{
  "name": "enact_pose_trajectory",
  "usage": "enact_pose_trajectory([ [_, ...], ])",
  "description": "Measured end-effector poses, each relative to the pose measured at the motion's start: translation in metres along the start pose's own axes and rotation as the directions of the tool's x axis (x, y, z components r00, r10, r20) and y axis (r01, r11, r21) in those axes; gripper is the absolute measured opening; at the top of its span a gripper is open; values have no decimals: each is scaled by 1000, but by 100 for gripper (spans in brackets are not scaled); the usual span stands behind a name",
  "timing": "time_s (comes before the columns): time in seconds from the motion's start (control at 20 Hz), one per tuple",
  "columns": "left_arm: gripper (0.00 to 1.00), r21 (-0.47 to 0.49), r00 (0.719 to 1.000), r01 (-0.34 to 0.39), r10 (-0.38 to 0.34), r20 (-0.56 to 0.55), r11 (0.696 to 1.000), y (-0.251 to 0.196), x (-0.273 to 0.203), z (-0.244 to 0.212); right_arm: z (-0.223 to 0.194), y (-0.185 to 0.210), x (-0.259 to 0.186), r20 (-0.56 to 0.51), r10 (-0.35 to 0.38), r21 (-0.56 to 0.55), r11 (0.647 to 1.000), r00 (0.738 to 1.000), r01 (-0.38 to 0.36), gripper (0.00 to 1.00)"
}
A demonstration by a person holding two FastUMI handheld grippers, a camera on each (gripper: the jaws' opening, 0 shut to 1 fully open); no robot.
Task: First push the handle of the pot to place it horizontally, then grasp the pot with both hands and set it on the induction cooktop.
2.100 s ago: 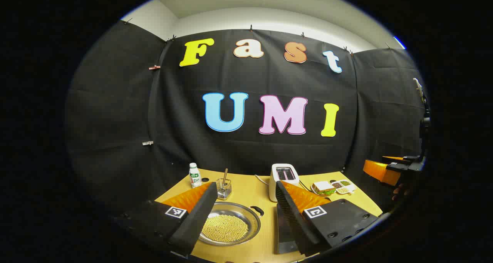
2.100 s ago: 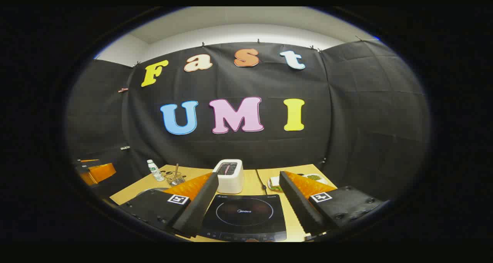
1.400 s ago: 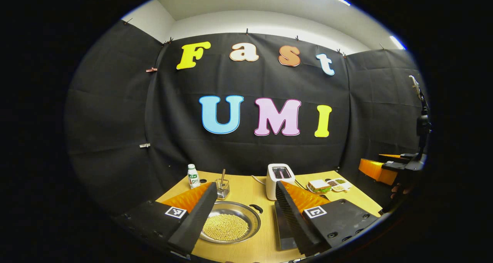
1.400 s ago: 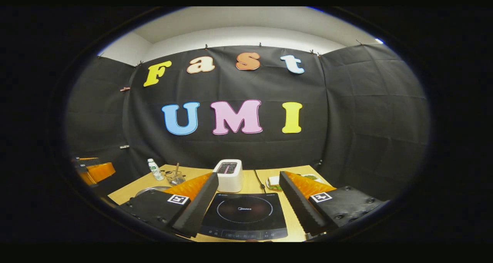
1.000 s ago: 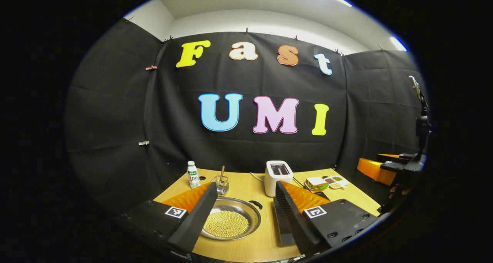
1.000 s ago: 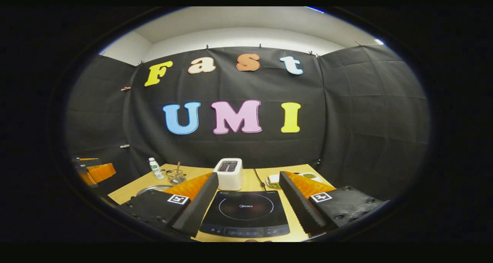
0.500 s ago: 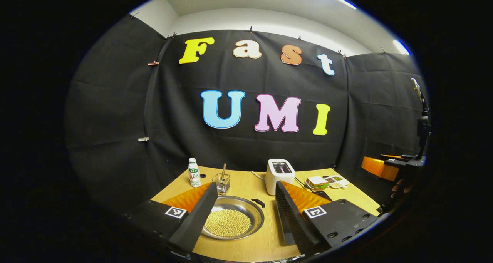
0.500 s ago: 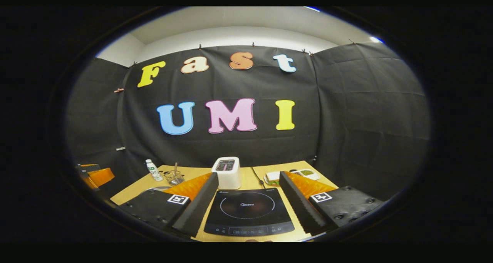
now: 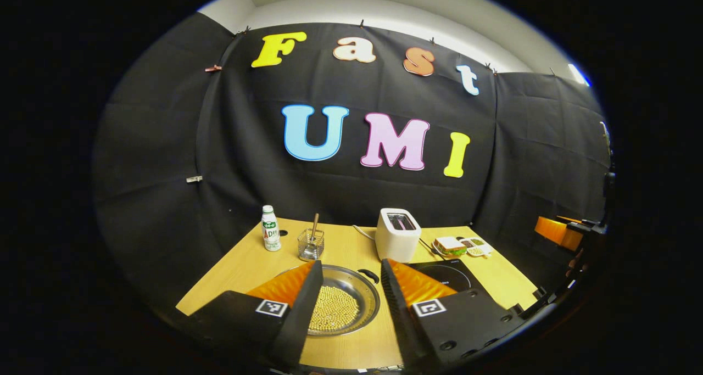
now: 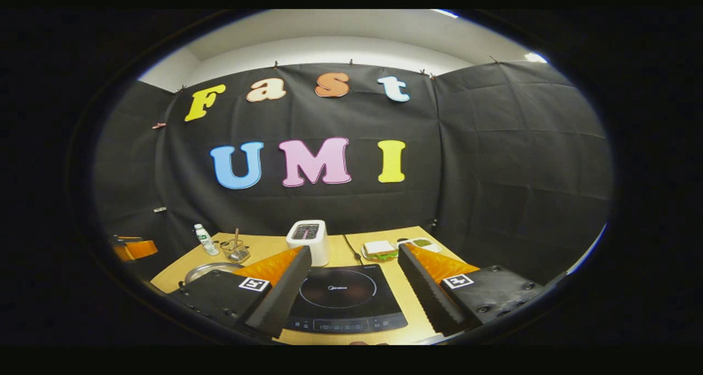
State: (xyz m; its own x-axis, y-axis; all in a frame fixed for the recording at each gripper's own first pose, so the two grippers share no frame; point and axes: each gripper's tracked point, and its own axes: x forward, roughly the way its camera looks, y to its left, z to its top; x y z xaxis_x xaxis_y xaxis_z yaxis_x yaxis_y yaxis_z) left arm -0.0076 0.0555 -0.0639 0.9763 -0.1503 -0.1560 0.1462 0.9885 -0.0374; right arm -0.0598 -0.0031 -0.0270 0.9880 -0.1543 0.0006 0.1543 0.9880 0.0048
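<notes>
Both grippers [image 9: 346, 287] [image 10: 354, 276] open, empty; steel pot [image 9: 351, 292] w/ beans, prob. heavy, slick: grasp at black handle [image 9: 369, 275] & opp. rim.

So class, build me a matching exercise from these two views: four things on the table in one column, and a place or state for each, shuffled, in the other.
Things:
1. pot
2. induction cooktop
3. toaster
4. bottle

Places or states:
A. white, at the back of the table, slots up
B. black, nothing standing on it
C. back left corner, upright
D. holds yellow beads, between the open fingers of the left hand-held gripper

Pairs: 1-D, 2-B, 3-A, 4-C
</notes>
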Motion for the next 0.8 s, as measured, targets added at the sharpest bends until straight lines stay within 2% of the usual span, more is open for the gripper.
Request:
enact_pose_trajectory([
  [0.05,58,8,1000,3,-3,-29,1000,5,4,-10,-2,0,-1,-4,7,9,1000,1000,-7,99],
  [0.3,32,-84,983,-34,17,-185,996,30,4,-69,-12,-2,-2,-32,13,29,1000,999,-12,98],
  [0.35,17,-100,977,-41,18,-214,994,36,3,-82,-13,-2,-2,-35,13,28,1000,999,-12,99],
  [0.45,7,-122,965,-53,19,-263,991,46,-1,-103,-16,-3,-3,-39,11,25,1000,999,-10,98],
  [0.65,5,-151,946,-39,-12,-325,988,61,-3,-127,-27,1,-3,-67,12,18,1000,998,-10,99],
  [0.8,5,-138,925,-41,-15,-379,990,77,3,-145,-32,7,1,-83,16,16,1000,996,-15,99],
])
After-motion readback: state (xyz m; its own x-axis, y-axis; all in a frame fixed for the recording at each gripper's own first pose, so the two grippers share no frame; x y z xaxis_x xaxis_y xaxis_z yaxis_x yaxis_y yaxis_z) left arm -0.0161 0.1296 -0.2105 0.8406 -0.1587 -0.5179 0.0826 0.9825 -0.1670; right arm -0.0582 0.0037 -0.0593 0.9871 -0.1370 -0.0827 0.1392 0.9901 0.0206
